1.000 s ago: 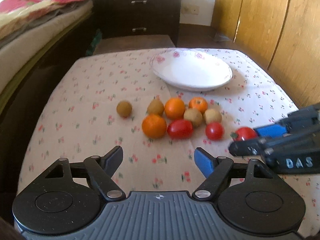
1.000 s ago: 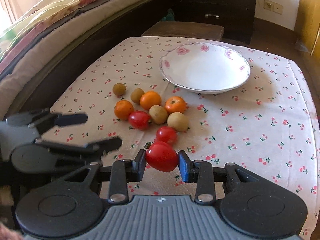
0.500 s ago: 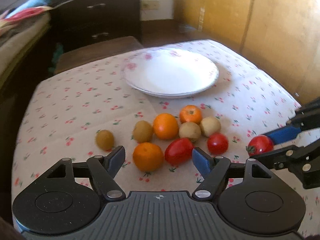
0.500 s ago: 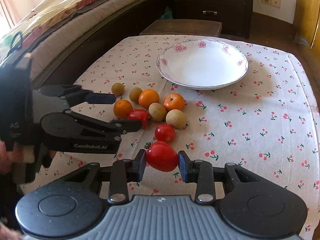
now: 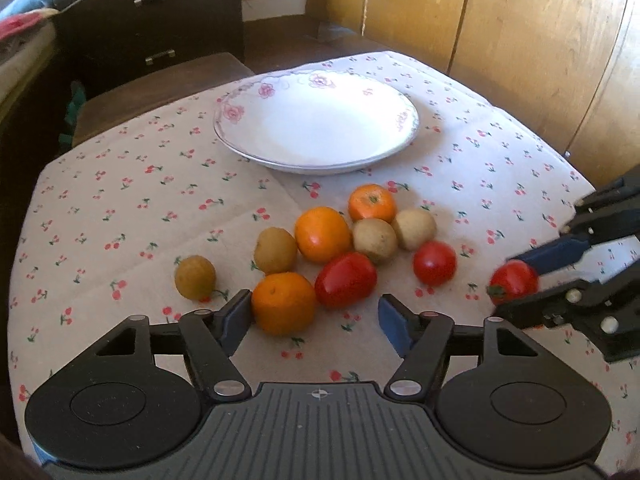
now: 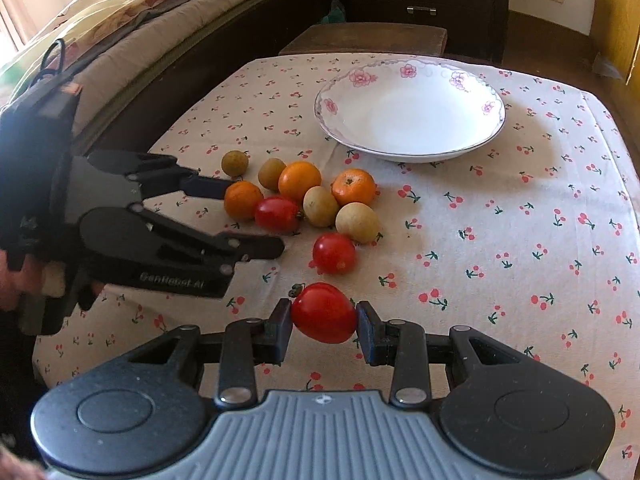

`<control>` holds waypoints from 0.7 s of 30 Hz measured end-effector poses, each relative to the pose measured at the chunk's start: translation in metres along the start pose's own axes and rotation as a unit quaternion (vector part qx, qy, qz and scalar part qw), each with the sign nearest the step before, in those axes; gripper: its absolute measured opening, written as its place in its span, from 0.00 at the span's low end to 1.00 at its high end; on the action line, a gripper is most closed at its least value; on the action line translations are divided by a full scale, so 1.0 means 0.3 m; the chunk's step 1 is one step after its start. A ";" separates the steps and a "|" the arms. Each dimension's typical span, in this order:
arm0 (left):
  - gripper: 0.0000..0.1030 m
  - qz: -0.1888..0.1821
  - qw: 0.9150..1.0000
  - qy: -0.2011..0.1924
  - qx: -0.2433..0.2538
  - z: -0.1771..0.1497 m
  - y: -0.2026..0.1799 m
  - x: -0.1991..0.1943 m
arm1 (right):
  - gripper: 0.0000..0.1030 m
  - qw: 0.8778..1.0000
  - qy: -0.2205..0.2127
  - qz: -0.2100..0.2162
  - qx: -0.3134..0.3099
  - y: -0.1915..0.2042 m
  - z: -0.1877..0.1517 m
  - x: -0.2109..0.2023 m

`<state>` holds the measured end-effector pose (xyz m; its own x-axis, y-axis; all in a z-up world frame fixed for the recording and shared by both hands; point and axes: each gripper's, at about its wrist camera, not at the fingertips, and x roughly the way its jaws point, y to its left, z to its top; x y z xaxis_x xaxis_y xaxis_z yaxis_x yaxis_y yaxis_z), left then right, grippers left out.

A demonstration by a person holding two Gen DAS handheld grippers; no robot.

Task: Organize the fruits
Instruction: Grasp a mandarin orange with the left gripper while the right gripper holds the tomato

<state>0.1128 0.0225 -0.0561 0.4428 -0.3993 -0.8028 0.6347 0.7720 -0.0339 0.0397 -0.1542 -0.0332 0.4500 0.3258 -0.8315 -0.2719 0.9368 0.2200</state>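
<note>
black hand-held gripper (image 5: 314, 316), blue pads, silver screws

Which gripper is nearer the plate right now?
Neither clearly. The plate lies beyond the fruit pile from both. The left gripper is open at the pile's near edge; the right gripper, shut on a tomato, is short of the pile.

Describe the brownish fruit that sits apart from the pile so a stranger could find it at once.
Start at the white flowered plate on the cherry-print tablecloth; the fruit pile lies on its near side. At the pile's left end, the lone brown fruit lies by itself. Unlike the other brown fruits, it touches nothing, and the open left gripper is just beside it.
</note>
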 end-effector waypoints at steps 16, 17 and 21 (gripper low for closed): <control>0.69 -0.001 1.000 0.021 0.022 -0.023 -0.024 -0.029 | 0.34 1.000 0.003 0.002 -0.001 0.009 -0.008 -0.003; 0.69 -0.002 1.000 0.020 0.022 -0.013 -0.022 -0.024 | 0.34 1.000 0.004 0.002 -0.001 0.010 -0.008 0.000; 0.70 -0.006 1.000 0.012 0.013 0.012 -0.006 -0.008 | 0.34 1.000 0.006 0.003 -0.002 0.012 -0.004 0.008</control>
<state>0.1130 0.0202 -0.0520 0.4207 -0.3957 -0.8164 0.6564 0.7539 -0.0272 0.0387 -0.1503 -0.0352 0.4388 0.3301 -0.8358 -0.2786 0.9342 0.2227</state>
